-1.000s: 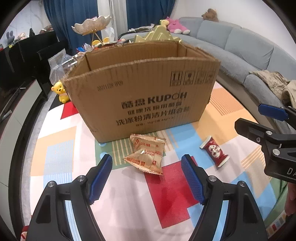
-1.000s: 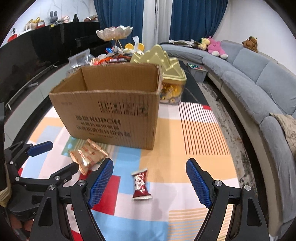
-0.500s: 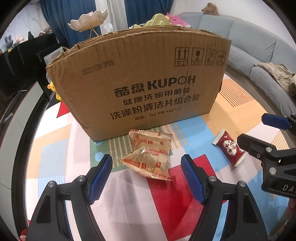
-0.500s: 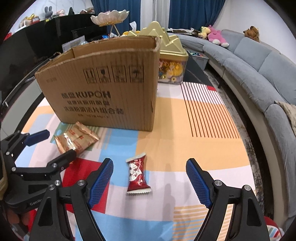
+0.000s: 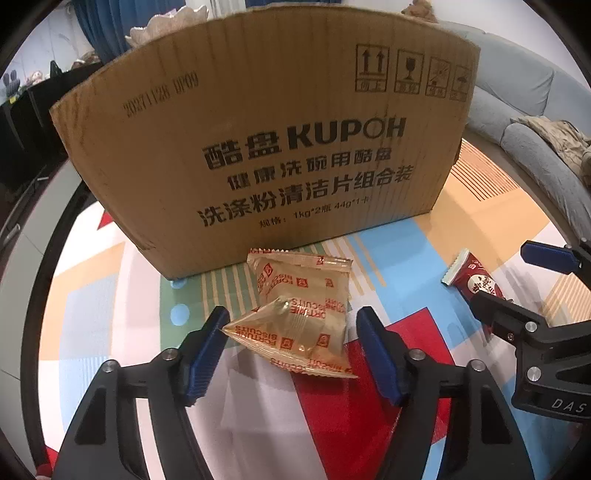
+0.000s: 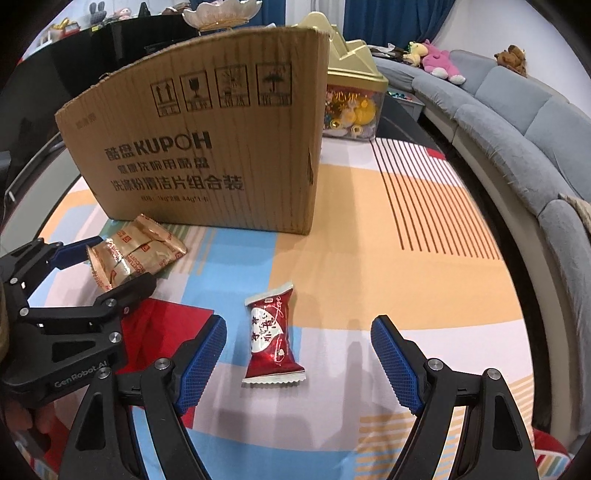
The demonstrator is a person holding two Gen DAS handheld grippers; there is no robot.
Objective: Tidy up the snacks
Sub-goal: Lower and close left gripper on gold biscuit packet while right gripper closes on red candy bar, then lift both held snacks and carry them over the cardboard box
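Two gold biscuit packets (image 5: pixel 301 314) lie stacked on the patterned mat just in front of the brown cardboard box (image 5: pixel 266 147). My left gripper (image 5: pixel 293 343) is open with the nearer packet between its blue pads, low over the mat. A red candy packet (image 6: pixel 271 334) lies to the right. My right gripper (image 6: pixel 299 354) is open around it, the packet nearer its left pad. The gold packets (image 6: pixel 136 256), the box (image 6: pixel 207 147) and the left gripper (image 6: pixel 103 266) show in the right wrist view. The red packet (image 5: pixel 476 282) and the right gripper (image 5: pixel 517 280) show in the left wrist view.
A gold-lidded clear container (image 6: pixel 351 99) of sweets stands behind the box at its right. A grey sofa (image 6: pixel 535 122) curves along the right side. A black cabinet (image 6: pixel 92 55) stands at the back left, with a shell-shaped dish (image 6: pixel 221 11) behind the box.
Both grippers have dropped lower and moved forward toward the box. The gold packets now sit between the left pads, and the red packet between the right pads. Both stayed open.
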